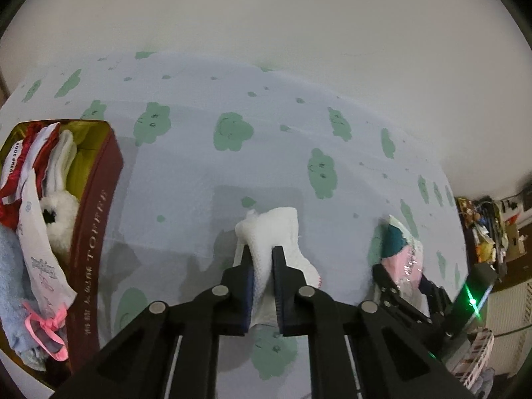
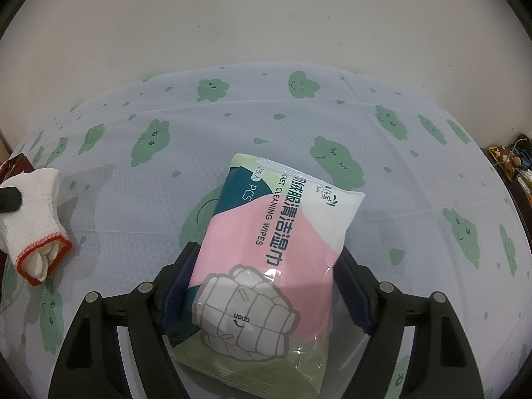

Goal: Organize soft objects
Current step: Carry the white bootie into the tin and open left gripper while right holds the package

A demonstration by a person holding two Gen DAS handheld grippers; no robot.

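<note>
White knitted cloth, a work glove (image 1: 272, 232) with a red-trimmed cuff, is pinched between the closed fingers of the left gripper (image 1: 263, 259). In the left wrist view the glove runs lengthwise away from the camera, its long axis in line with the fingers, which clamp it across its narrow middle. The right wrist view shows the same glove at the far left, its open cuff turned toward the camera; whether it is off the tabletop (image 1: 232, 173) or resting on it cannot be told. That surface is covered by a pale blue sheet printed with green smiling clouds. A dark red tin box (image 1: 96, 232) stands on it to the left of the held glove, well apart from it, its long side running roughly parallel to the fingers. It already holds a fluffy white plush toy (image 1: 60, 212), a light blue towel (image 1: 13, 282) and a printed white pouch tied with a pink ribbon (image 1: 36, 252). Judged from this layout, the glove would have to travel sideways to the left, and the left hand is the nearer one to the box. The right gripper (image 2: 266, 282) sits further right, its fingers spread wide on either side of a pink, green and white wipes pack (image 2: 276, 239) that lies between them, pointing away; whether they press on it cannot be told.
</note>
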